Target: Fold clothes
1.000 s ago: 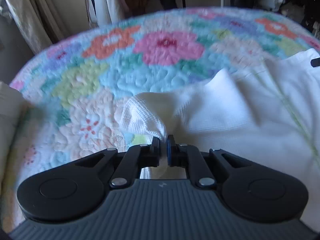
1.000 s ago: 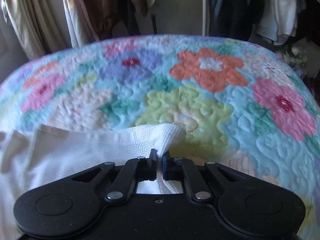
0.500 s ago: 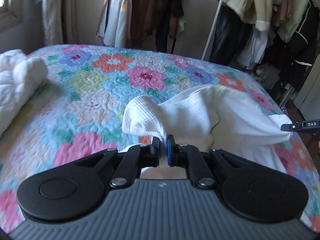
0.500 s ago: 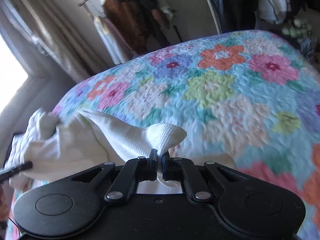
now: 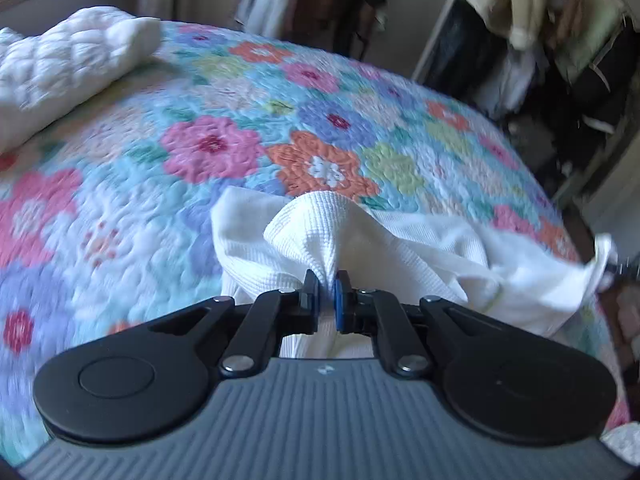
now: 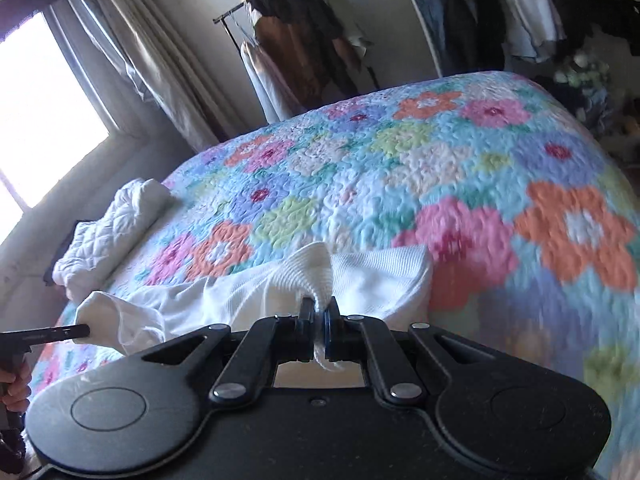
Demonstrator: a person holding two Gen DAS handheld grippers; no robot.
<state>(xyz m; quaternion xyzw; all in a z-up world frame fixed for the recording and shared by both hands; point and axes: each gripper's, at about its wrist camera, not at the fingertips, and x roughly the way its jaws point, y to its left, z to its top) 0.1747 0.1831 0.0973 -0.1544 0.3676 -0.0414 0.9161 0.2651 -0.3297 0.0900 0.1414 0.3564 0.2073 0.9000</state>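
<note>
Sunlit bedroom, floral quilted bedspread (image 5: 192,92) across the frame, hanging clothes (image 6: 304,40) on a rail at upper centre. Left gripper (image 5: 328,300), low centre of its view, pinched shut on a bunched corner of a white waffle-knit garment (image 5: 420,256); right gripper (image 6: 318,332), low centre of its own view, clamped likewise on another gathered corner of that cloth (image 6: 372,280). Held up off the bedspread between the two grips, sagging in soft folds, probably stretched out so as to be laid flat for a first fold. Fine gridded weave, thick and limp, puckered into a fan above each pinch. Beyond, puffy stitched flowers in pink, orange, lilac and green on pale blue. White quilted bedding (image 5: 68,64), rolled and dimpled, at upper left of the left view. Curtained window (image 6: 48,120) glaring at left of the right view.
</note>
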